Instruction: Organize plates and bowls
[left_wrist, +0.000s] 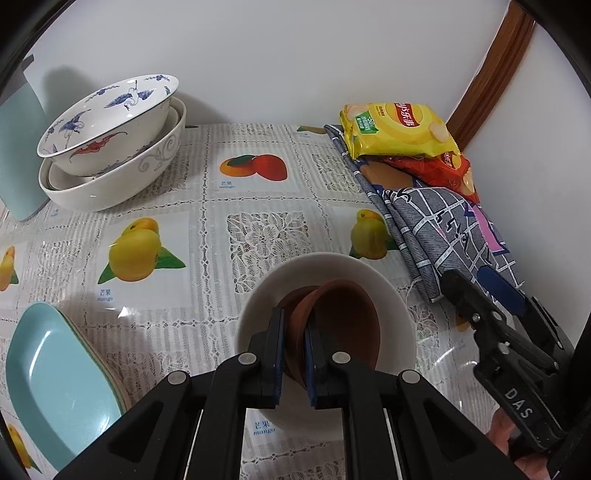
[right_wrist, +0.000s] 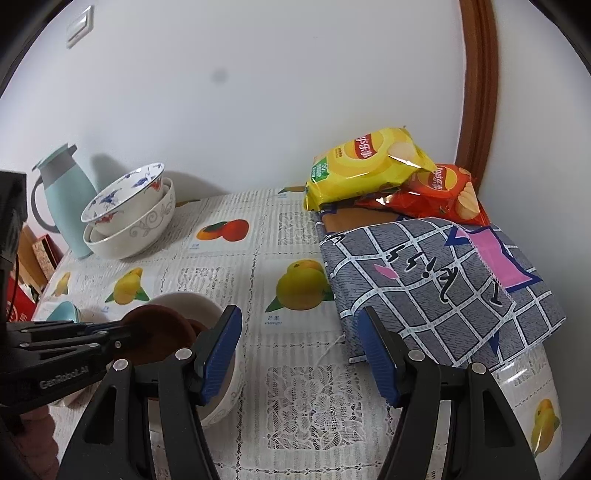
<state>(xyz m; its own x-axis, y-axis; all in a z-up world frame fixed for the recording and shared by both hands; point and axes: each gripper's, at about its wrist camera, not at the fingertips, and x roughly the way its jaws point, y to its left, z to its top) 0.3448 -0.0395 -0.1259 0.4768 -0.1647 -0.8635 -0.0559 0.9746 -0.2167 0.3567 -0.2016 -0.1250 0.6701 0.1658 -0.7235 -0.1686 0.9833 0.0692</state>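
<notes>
My left gripper (left_wrist: 294, 334) is shut on the rim of a small brown bowl (left_wrist: 340, 325) and holds it tilted inside a white bowl (left_wrist: 384, 284) near the table's front. In the right wrist view the brown bowl (right_wrist: 159, 334) sits over the white bowl (right_wrist: 231, 391), with the left gripper (right_wrist: 116, 332) coming in from the left. My right gripper (right_wrist: 299, 354) is open and empty, just right of the white bowl; it shows in the left wrist view (left_wrist: 454, 284). A blue-patterned bowl (left_wrist: 110, 122) is stacked in white bowls (left_wrist: 122, 177) at the back left. Light blue plates (left_wrist: 59, 380) lie at the front left.
A folded grey checked cloth (right_wrist: 436, 284) lies at the right with a yellow chip bag (right_wrist: 365, 166) and a red chip bag (right_wrist: 439, 195) behind it. A light blue kettle (right_wrist: 64, 195) stands by the stacked bowls (right_wrist: 129, 218). The wall (right_wrist: 258, 92) runs behind the table.
</notes>
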